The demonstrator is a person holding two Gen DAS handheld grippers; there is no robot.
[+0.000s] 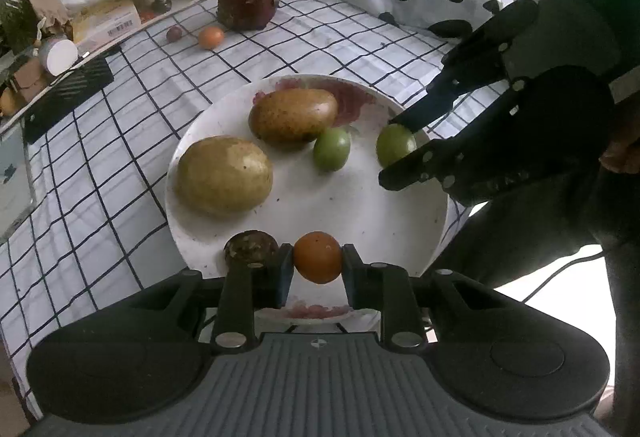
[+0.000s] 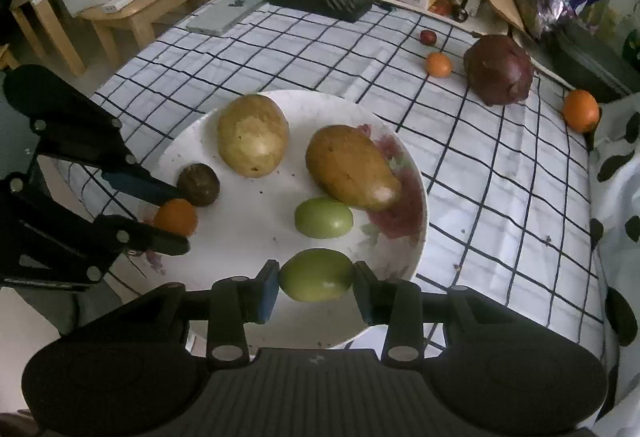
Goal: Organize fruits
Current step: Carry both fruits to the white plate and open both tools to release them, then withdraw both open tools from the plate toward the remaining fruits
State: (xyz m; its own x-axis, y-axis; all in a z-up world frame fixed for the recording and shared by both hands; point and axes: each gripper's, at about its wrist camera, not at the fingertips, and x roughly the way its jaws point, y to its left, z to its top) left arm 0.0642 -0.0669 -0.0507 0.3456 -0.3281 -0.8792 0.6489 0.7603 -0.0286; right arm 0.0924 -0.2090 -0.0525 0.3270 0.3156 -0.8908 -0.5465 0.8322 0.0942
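Checked tablecloth [image 2: 280,49] under white plate [image 2: 192,141]

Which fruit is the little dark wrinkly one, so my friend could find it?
Find the big white plate on the checked tablecloth. At its edge, next to the small orange held in the left gripper, sits the passion fruit. It is the only dark brown, wrinkled ball there; its neighbours are smooth and orange, yellow or green.

Dark round fruit [image 1: 251,247] half hidden behind left hand-held gripper [image 1: 317,269] finger.
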